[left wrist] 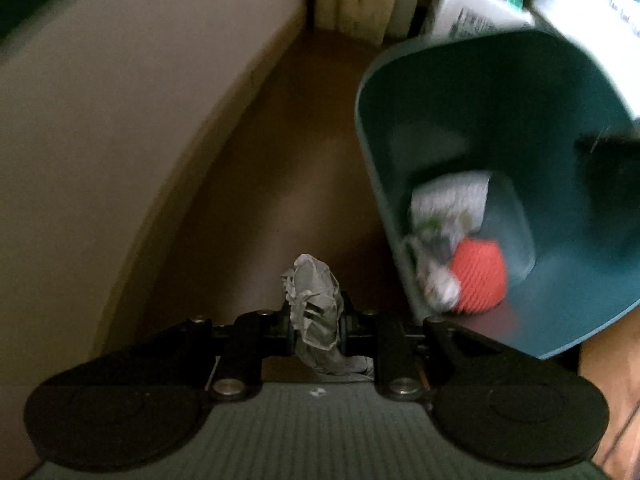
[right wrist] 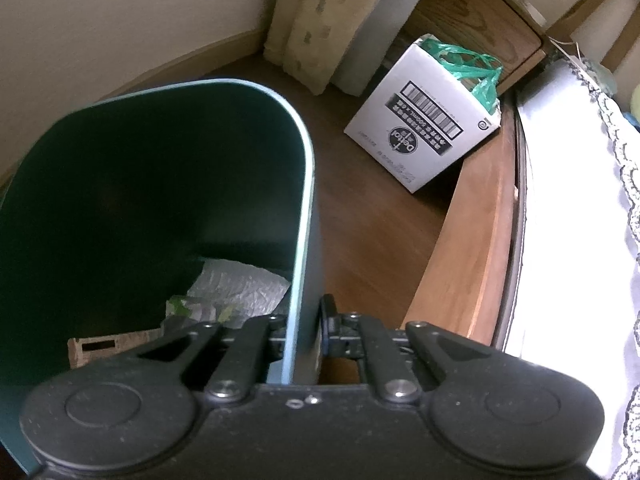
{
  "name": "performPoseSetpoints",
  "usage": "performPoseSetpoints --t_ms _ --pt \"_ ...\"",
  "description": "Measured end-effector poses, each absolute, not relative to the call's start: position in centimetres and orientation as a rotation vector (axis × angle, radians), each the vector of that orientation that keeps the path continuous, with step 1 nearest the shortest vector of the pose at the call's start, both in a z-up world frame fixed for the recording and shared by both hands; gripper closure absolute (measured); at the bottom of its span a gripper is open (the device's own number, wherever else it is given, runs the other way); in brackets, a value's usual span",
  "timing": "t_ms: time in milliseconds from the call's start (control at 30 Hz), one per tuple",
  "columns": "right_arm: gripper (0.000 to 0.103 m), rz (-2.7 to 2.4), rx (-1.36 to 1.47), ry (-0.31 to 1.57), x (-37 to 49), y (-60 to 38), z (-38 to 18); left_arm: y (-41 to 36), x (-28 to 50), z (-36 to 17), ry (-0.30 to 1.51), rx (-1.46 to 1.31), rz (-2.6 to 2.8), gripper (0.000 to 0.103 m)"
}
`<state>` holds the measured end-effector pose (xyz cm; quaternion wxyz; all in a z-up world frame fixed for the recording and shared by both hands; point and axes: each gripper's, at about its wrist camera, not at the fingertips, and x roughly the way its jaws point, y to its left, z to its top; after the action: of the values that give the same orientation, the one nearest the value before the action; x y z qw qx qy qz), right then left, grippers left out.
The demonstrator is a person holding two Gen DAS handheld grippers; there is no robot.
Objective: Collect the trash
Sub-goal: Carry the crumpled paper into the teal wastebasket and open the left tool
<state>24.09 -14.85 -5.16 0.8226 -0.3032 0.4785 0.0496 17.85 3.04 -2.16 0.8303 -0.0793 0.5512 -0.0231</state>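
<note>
My left gripper is shut on a crumpled grey-white piece of paper and holds it above the brown floor, left of the bin. The teal trash bin is tilted toward it at the right of the left wrist view; inside lie a red-orange ribbed ball and crumpled white wrappers. My right gripper is shut on the bin's right wall, one finger inside and one outside. In the right wrist view the bin holds silvery wrapping and a cardboard scrap.
A white cardboard box with a green plastic bag stands on the wooden floor beyond the bin. A curtain hangs at the wall corner. A wooden bed frame with white lace-edged bedding runs along the right. A beige wall is at left.
</note>
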Motion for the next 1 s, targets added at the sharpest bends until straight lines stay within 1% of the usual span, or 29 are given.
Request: performPoseSetpoints --t_ms 167,333,467,700,1000 --pt "0.093 0.139 -0.72 1.025 22.6 -14.1 -5.1 4.0 19.6 2.9 1.091 -0.198 -0.088 0.085" --pt "0.093 0.156 -0.769 1.045 21.5 -13.9 -5.0 2.0 20.8 4.7 1.045 -0.187 -0.16 0.086" --pt "0.094 0.163 -0.78 1.055 20.6 -14.3 -5.0 -0.7 22.1 4.7 1.046 -0.203 -0.21 0.086" --pt "0.094 0.174 -0.774 1.046 19.5 -14.2 -4.9 -4.1 22.7 2.8 1.08 -0.197 -0.295 0.086" --pt "0.096 0.204 -0.752 1.0 20.4 -13.6 -4.7 -5.8 23.4 -0.8 1.154 -0.128 -0.274 0.086"
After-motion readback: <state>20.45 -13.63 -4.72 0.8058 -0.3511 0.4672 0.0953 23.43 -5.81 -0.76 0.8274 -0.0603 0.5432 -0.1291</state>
